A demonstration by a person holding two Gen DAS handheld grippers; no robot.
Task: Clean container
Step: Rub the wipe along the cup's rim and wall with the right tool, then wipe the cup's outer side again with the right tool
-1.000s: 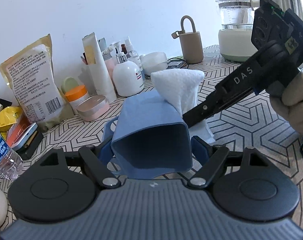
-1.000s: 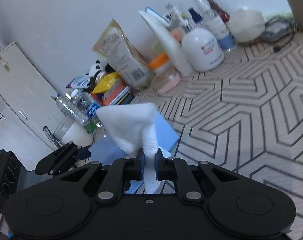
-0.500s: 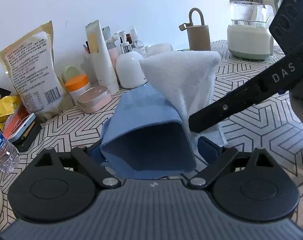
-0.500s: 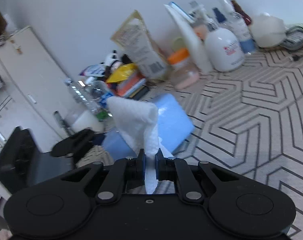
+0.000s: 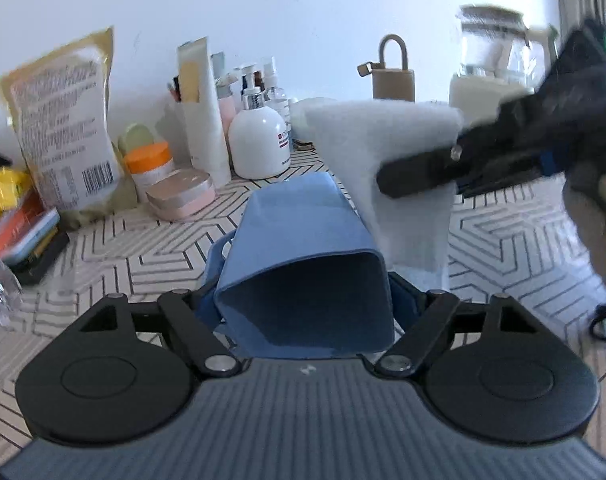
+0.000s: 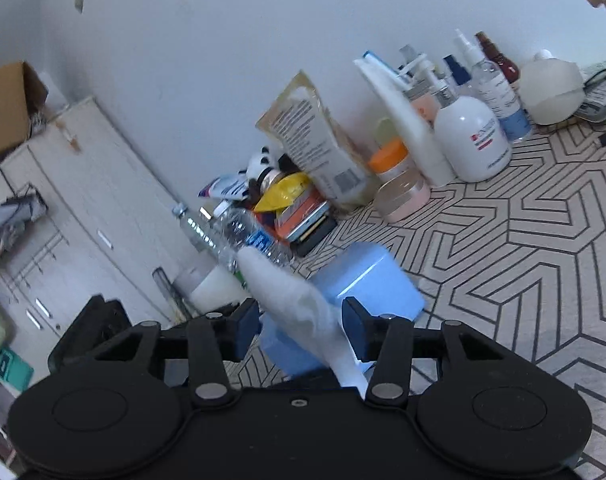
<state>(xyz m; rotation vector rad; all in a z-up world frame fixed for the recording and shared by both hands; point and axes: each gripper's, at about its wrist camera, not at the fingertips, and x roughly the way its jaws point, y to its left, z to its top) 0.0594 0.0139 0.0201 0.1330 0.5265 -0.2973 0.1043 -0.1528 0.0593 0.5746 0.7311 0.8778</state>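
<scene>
Two grippers share this job, and I take the left wrist view first: my left gripper (image 5: 305, 300) is clamped on the sides of the blue container (image 5: 303, 264), jaws closing against it, the box tipped on its side with its open mouth facing the camera and its long axis running away toward the wall. Just beside its right wall hangs the white cloth (image 5: 399, 184), touching the container's outer face, with the right gripper (image 5: 419, 176) coming in across it from the right, blurred. In the right wrist view, the right gripper's (image 6: 301, 328) jaws stand apart and are opening, the cloth (image 6: 299, 308) slack between them and pressed by neither pad; the container (image 6: 367, 284) lies just beyond and slightly right. I judge the cloth is being let go or re-gripped, and wiping the inside means going round to the mouth. Only the left view shows that mouth; only the right view shows the gap at the pads.
</scene>
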